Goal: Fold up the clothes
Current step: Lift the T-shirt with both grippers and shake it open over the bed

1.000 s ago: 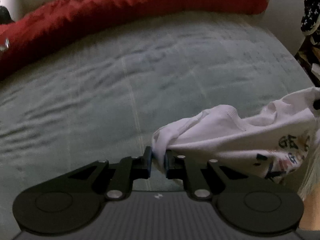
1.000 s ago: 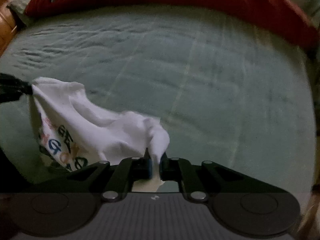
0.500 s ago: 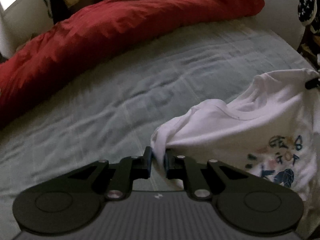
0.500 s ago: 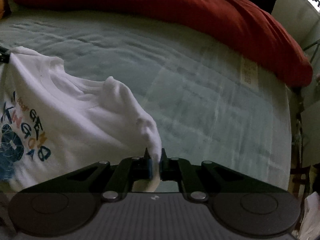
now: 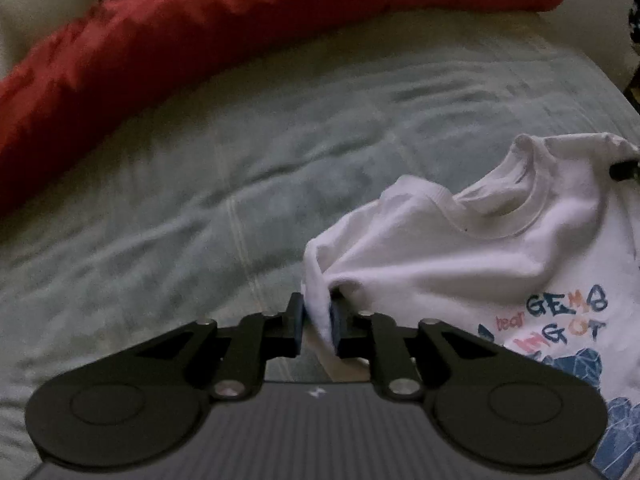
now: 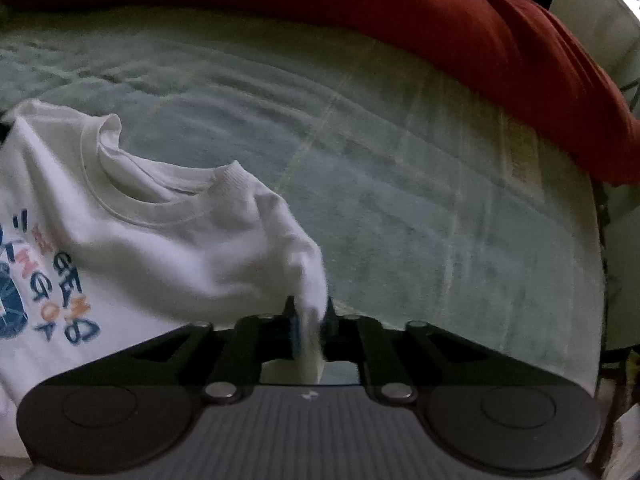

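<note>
Shirt (image 5: pixel 460 252) now nearer, neckline wider

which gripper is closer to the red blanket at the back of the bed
Cannot tell. Left gripper and right gripper each pinch a shoulder of the white t-shirt, both well short of the red blanket.

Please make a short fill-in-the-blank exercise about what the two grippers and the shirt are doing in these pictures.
1. Both grippers are shut on the white ____.
2. The left gripper and right gripper each pinch one ____ of the T-shirt.
3. Behind the green bed sheet lies a ____ blanket.

Missing words: T-shirt; shoulder; red
</note>
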The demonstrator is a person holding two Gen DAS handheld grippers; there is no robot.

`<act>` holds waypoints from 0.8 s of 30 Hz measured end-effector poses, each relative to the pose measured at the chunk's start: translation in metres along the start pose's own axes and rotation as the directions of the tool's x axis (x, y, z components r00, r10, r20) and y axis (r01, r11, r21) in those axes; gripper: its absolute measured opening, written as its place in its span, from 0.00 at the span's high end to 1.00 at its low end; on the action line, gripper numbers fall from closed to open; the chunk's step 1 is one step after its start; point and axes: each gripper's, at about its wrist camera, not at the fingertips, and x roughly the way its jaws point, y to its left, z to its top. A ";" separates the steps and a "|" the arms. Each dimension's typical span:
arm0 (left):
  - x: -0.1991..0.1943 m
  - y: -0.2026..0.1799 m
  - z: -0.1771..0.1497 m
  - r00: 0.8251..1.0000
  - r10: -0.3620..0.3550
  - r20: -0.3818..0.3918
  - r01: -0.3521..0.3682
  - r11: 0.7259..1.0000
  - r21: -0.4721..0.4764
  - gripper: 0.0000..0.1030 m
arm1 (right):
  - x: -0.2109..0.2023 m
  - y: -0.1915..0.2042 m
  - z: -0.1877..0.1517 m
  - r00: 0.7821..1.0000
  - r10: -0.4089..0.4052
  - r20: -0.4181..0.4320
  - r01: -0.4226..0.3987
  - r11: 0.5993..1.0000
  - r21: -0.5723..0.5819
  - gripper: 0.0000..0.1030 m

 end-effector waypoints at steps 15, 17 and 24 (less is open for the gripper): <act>-0.068 -0.016 -0.055 0.991 -0.133 -0.033 0.128 0.984 -0.121 0.55 | -0.061 0.010 -0.044 0.996 0.083 -0.016 -0.082 0.993 0.084 0.59; -0.075 -0.026 -0.065 0.988 -0.148 -0.045 0.140 0.978 -0.152 0.54 | -0.067 0.016 -0.054 0.995 0.095 -0.028 -0.092 0.991 0.095 0.59; -0.094 -0.051 -0.094 0.979 -0.192 -0.060 0.164 0.935 -0.315 0.54 | -0.089 0.036 -0.086 0.989 0.132 -0.069 -0.122 0.984 0.133 0.57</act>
